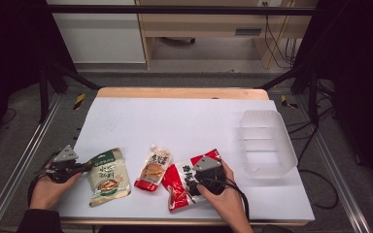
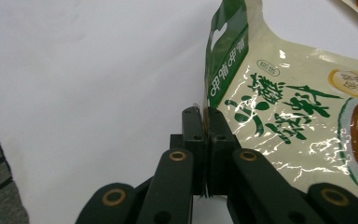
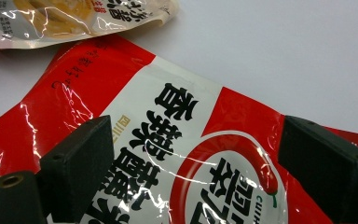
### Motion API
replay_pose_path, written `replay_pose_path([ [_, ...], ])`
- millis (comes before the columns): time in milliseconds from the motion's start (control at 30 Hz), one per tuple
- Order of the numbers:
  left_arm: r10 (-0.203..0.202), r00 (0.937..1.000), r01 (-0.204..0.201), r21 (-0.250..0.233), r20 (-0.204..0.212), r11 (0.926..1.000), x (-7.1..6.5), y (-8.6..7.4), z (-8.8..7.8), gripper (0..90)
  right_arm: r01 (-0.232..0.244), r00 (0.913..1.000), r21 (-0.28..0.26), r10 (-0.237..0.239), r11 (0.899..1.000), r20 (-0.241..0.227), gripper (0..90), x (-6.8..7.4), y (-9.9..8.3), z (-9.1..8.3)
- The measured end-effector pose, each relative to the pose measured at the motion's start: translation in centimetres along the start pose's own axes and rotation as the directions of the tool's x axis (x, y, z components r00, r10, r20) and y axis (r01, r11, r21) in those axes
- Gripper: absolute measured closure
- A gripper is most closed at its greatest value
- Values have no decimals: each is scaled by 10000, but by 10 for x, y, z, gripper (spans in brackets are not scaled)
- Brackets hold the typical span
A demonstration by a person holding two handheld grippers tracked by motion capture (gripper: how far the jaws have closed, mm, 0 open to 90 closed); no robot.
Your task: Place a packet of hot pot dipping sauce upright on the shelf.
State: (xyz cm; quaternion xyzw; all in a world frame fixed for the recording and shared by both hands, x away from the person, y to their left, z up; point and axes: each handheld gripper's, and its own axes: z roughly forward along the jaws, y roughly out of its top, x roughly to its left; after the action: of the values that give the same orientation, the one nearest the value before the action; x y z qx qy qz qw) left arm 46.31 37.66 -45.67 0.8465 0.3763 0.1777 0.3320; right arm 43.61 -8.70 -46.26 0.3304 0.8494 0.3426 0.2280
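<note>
Three sachets lie along the near edge of the table [image 1: 184, 116], with a container at the right.

1. Green-and-cream sauce pouch [image 1: 108, 175]: near-left part of the table. The left hand-held gripper [image 1: 80, 167] has its jaws closed flat on the pouch's left border, by the green header strip. Left gripper view: the border stands up between the jaws while the rest of the pouch [image 2: 289, 116] trails off on the table.

2. Red chilli sachet [image 1: 182, 187]: near edge, right of centre. The right hand-held gripper [image 1: 199, 180] hovers over it, jaws wide apart, holding nothing. Right gripper view: the jaws straddle the printed face [image 3: 186, 154], one on either side of the chilli emblem.

3. Small red-and-orange pouch [image 1: 152, 170]: between the other two, untouched.

4. Translucent plastic tub [image 1: 265, 143]: right side of the table, well apart from the sachets, apparently with nothing in it.

Handling note (judgement): the work appears to be moving sachets to the tub. The left grip is thin; lift slowly so the pouch hangs without sliding free. A flat sachet offers the open right jaws little to close on, so an edge or a raised crease would be the better hold.

View note: the high view gives layout and the tub; the gripper views confirm jaw state and contact, which the high view leaves too small to judge.
</note>
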Motion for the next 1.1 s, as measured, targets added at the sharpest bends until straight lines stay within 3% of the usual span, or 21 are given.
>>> replay_pose_path([
  [133,-144,9999,138,-672,-78,9976,-3,10,-21,900,-41,10000,19,42,10000,-73,111,0,0,1],
  [233,-18,10000,10,-826,-95,9966,-7,16,-31,900,-118,9999,30,118,9999,-58,117,-1,0,1],
  [267,199,9995,-219,-927,-227,9955,-14,22,-42,900,-200,9998,20,200,9998,-76,116,-1,0,0],
  [433,493,9987,-505,-1256,-129,9908,-29,32,-65,900,-232,9991,-134,227,9996,-370,102,-1,0,-3],
  [533,998,9948,-956,-1483,212,9843,-45,39,-88,900,-140,9982,-367,118,9992,-589,122,-2,0,-5],
  [633,1255,9918,-1203,-1478,259,9817,-54,43,-98,900,-42,9976,-482,9,9988,-689,135,-3,1,-6],
  [700,1629,9860,-1562,-1470,348,9767,-66,47,-110,900,-94,9966,-491,53,9987,-825,135,-4,4,-8],
  [800,1879,9820,-1830,-1457,207,9723,-75,52,-115,900,-101,9943,-473,51,9988,-1062,141,-4,9,-9],
  [900,2008,9796,-1987,-1431,2,9696,-75,58,-116,900,120,9921,-424,-171,9990,-1243,144,-4,13,-10],
  [967,1827,9831,-1794,-1429,107,9734,-71,69,-113,900,494,9891,-414,-547,9979,-1371,153,-5,23,-16],
  [1033,1825,9829,-1770,-1494,238,9728,-70,73,-112,900,631,9877,-373,-677,9973,-1411,153,-5,26,-18],
  [1100,1882,9814,-1791,-1702,390,9690,-69,82,-110,900,1216,9797,-234,-1238,9923,-1574,153,-8,36,-26],
])
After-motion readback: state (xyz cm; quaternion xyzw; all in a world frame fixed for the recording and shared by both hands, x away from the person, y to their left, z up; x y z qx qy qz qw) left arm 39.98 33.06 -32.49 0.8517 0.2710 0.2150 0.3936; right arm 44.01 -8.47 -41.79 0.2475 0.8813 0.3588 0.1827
